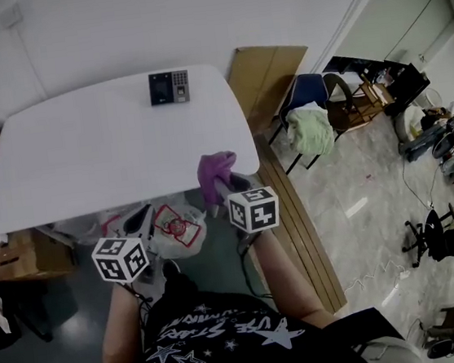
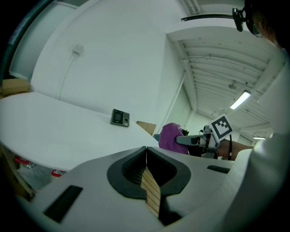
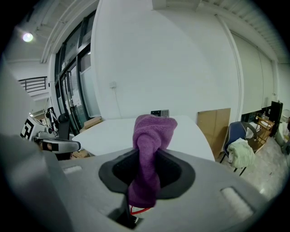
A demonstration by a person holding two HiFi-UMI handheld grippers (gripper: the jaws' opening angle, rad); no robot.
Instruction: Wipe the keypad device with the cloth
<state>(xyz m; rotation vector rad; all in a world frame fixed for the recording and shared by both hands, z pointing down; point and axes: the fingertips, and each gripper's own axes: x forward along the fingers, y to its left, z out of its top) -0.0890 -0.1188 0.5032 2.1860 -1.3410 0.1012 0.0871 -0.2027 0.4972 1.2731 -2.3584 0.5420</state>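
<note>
The keypad device (image 1: pixel 169 87) is a small dark unit with a screen and a keypad, at the far edge of the white table (image 1: pixel 84 153). It also shows in the left gripper view (image 2: pixel 120 118) and the right gripper view (image 3: pixel 160 113). My right gripper (image 1: pixel 221 189) hovers at the table's near right corner, shut on a purple cloth (image 1: pixel 216 172) that sticks up from its jaws (image 3: pixel 149 145). My left gripper (image 1: pixel 136 227) hangs below the table's near edge, and its jaws are shut with nothing between them (image 2: pixel 146 154). Both grippers are well short of the device.
Plastic bags (image 1: pixel 171 228) and a cardboard box (image 1: pixel 22 255) lie under the table's near edge. A cardboard panel (image 1: pixel 268 81) leans at the table's right. Beyond it is a chair with clothes (image 1: pixel 311 129). Wooden boards (image 1: pixel 297 217) lie along the floor.
</note>
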